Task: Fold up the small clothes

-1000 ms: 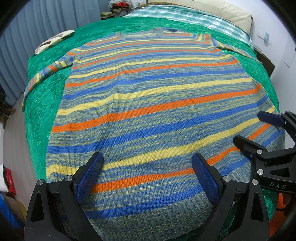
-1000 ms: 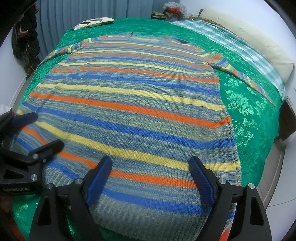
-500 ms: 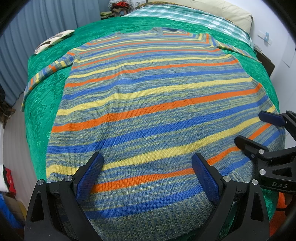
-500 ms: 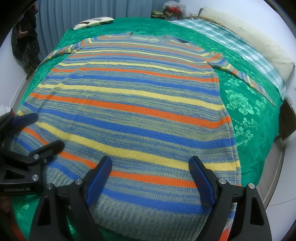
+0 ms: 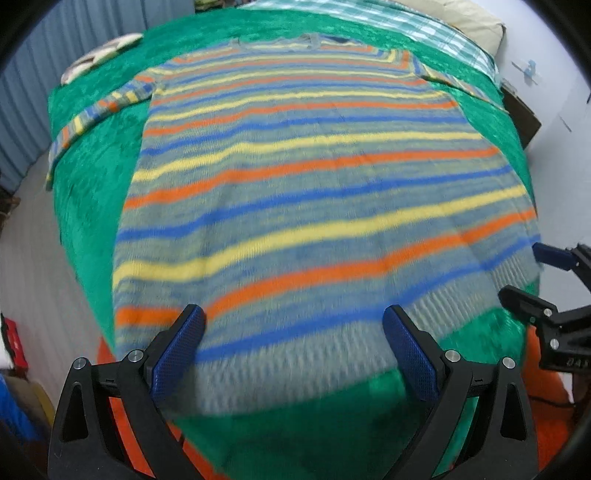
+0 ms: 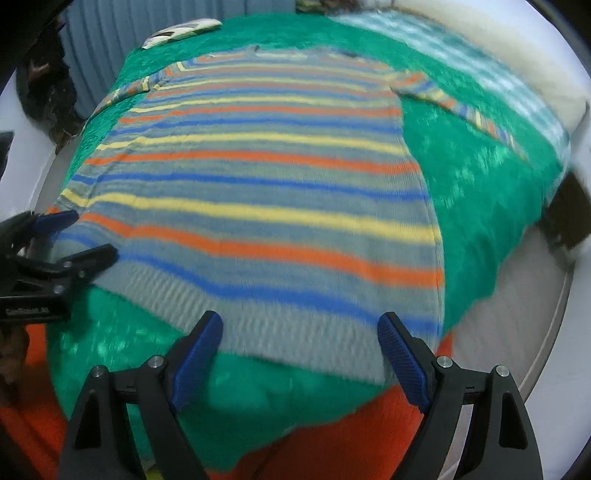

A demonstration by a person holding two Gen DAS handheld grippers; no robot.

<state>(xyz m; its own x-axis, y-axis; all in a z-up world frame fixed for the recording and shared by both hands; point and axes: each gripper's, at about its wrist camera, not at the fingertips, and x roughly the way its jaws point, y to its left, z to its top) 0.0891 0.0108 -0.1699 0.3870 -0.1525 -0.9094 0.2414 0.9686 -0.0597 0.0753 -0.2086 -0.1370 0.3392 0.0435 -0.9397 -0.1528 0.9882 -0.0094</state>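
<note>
A knitted sweater striped in orange, yellow, blue and grey-green [image 5: 317, 206] is lying spread flat, front up, on a bed covered by a green patterned bedspread [image 5: 92, 192], with its ribbed hem nearest the cameras and its neckline at the far end. Both sleeves are stretched out sideways over the green cover. The left gripper with black arms and blue textured pads [image 5: 295, 350] is being held over the hem's left part with its jaws spread wide; nothing is being gripped between them, and the pads are not seen pressing on the knit. The right gripper of the same make [image 6: 299, 350] is being held over the hem's right part, likewise released, with only the hem and bedspread seen between its pads. Each gripper is also being caught at the edge of the other's view, beside a lower corner of the sweater. A green-and-white checked blanket [image 5: 424, 26] and a cream pillow [image 5: 469, 18] are lying at the far side of the bed, and a patterned cushion [image 5: 99, 55] is resting at the far left corner. Both views are being blurred by motion
</note>
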